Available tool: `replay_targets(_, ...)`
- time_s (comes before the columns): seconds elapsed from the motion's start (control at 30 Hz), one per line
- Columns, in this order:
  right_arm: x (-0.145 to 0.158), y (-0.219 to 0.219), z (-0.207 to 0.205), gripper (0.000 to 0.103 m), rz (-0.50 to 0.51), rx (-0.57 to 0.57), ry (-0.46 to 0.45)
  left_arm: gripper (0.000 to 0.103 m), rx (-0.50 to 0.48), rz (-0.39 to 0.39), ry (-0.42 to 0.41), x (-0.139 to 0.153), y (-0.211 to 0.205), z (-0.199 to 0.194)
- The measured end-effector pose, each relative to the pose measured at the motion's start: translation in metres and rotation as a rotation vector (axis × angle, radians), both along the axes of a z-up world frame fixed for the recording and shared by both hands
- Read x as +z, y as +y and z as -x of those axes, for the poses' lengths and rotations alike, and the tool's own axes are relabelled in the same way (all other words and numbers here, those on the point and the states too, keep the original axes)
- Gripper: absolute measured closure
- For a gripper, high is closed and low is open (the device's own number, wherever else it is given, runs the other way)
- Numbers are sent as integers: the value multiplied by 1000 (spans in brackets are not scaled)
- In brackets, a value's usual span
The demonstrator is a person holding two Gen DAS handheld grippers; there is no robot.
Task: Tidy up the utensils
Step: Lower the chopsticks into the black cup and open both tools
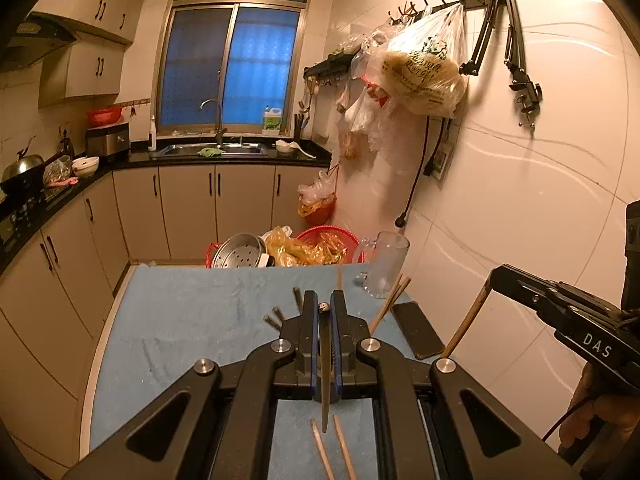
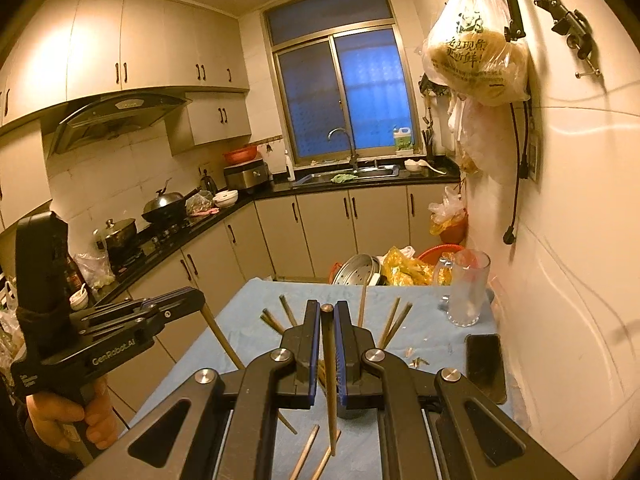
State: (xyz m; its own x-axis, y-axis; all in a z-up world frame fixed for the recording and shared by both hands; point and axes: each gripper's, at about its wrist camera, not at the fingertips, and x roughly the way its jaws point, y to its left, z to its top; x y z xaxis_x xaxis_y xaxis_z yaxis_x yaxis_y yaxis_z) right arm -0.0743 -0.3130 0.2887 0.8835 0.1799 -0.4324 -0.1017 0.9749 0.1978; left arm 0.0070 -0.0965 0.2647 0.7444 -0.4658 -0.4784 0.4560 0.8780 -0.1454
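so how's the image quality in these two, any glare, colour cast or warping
Left wrist view: warm orange cast, blown-out glare top right on the wall tiles, fisheye bending the cabinets. Right wrist view: same cast, window reads saturated blue, glass mug sharp, dark vignette corners.

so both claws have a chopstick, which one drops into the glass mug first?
Right, probably. The glass mug stands at the table's far right by the wall, on the right claw side, whose chopstick hangs tip down. The left claw with its chopstick would have to cross over.
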Motion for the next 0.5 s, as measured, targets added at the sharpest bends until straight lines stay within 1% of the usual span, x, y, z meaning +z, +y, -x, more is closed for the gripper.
replay_targets(0.27, 19, -5, -15, 95, 19, -21, -24, 97, 0, 10, -47, 28, -16, -12)
replay_targets(0.5, 28, -5, -37, 95, 29, -40, -53, 97, 24, 13, -81, 37, -31, -33)
